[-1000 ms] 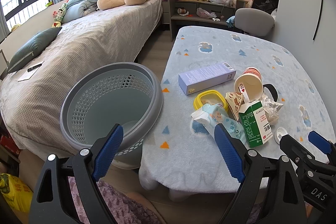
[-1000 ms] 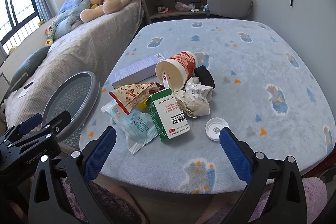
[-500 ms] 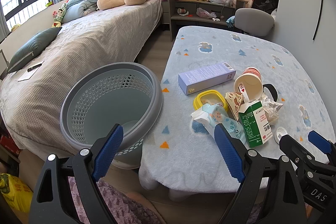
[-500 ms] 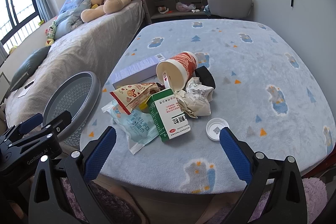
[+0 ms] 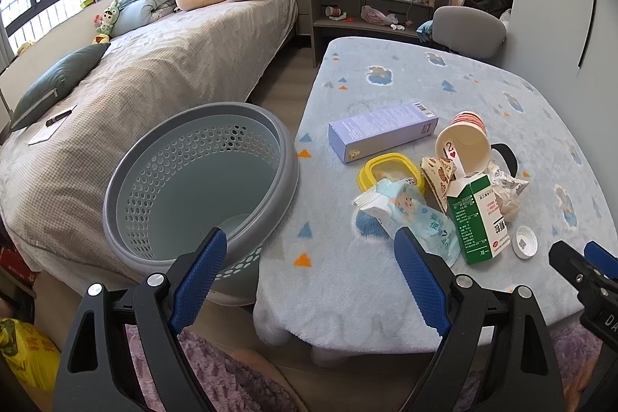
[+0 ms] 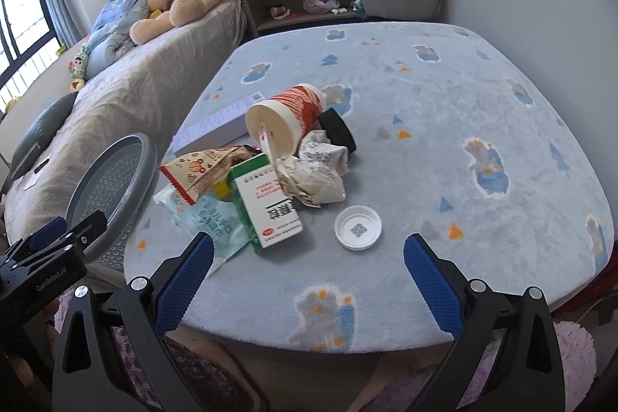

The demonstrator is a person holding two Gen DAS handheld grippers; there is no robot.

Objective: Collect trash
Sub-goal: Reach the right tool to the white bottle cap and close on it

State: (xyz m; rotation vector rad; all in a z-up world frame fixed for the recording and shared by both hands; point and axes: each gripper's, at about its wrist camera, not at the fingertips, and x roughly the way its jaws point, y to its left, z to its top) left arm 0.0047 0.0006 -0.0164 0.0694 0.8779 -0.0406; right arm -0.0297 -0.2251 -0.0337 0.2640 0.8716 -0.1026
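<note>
Left gripper (image 5: 309, 277): jaws wide apart, empty, held at the table's (image 5: 444, 83) near edge. Right gripper (image 6: 309, 273): jaws wide apart, empty. Trash heaped mid-table: carton (image 6: 268, 205), tipped cup (image 6: 284, 122), wrappers (image 6: 197, 172), crumpled paper (image 6: 313, 176); cap (image 6: 358, 227) just beside. Bin (image 5: 201, 184) touches table's left edge.

Bright window daylight, sharp, fisheye-warped edges
</note>
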